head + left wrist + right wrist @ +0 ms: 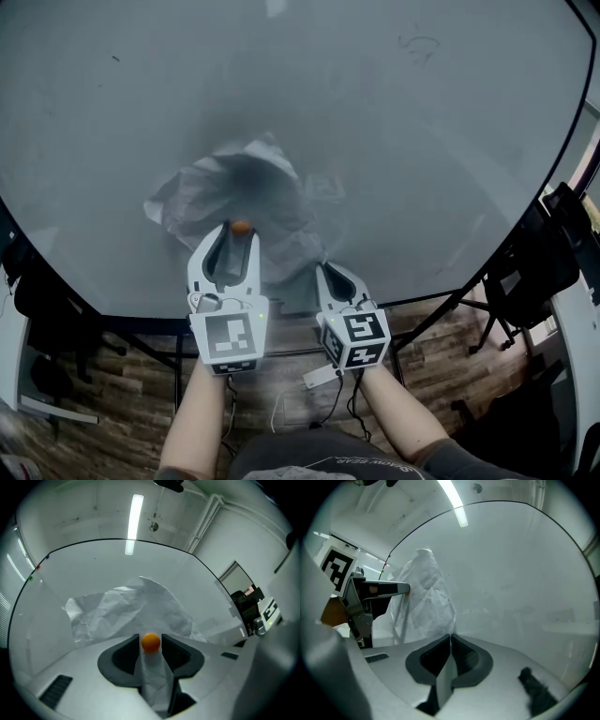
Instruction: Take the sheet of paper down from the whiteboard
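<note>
My left gripper (pixel 240 231) gapes around the orange pin (pixel 151 642), right gripper (pixel 450 636) pinching the sheet of paper (pixel 123 607); tugging now risks tearing it.

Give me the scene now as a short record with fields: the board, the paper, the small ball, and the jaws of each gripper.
surface: whiteboard, in front of both grippers
paper: sheet of paper, crumpled, bulging away from the board
ball: orange ball, in front of the paper's lower part
left gripper: jaws apart, ball between their tips, apparently not clamped
right gripper: jaws together on the paper's edge, low on its right side in the head view
task state: paper not yet down
</note>
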`<action>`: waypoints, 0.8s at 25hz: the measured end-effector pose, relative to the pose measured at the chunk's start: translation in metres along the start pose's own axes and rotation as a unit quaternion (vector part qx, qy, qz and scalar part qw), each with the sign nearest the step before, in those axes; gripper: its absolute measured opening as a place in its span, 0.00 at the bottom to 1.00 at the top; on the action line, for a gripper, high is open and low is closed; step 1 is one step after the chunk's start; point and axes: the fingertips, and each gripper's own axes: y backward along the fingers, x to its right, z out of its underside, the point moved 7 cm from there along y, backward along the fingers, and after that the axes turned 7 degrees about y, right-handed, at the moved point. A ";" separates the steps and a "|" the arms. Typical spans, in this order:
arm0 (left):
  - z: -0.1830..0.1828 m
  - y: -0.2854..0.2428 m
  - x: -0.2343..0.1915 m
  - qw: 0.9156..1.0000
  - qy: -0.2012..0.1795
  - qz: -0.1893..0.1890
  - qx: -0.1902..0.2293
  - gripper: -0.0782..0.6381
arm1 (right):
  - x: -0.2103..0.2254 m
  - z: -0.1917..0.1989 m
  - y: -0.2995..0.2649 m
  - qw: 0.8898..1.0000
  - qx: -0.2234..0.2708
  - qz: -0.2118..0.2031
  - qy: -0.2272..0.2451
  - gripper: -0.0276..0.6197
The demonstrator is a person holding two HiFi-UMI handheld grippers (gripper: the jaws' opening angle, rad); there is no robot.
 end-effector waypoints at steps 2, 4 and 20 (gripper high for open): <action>0.003 -0.001 0.001 1.000 -0.020 -0.014 0.007 0.33 | 0.000 0.001 0.000 1.000 -0.001 -0.002 0.000 0.09; 0.005 -0.001 0.001 0.999 -0.032 -0.024 0.010 0.32 | 0.000 0.001 0.000 1.000 0.000 -0.002 0.000 0.09; 0.001 -0.001 -0.005 0.999 0.032 0.008 0.004 0.28 | 0.003 0.000 0.001 1.000 0.002 0.002 -0.002 0.09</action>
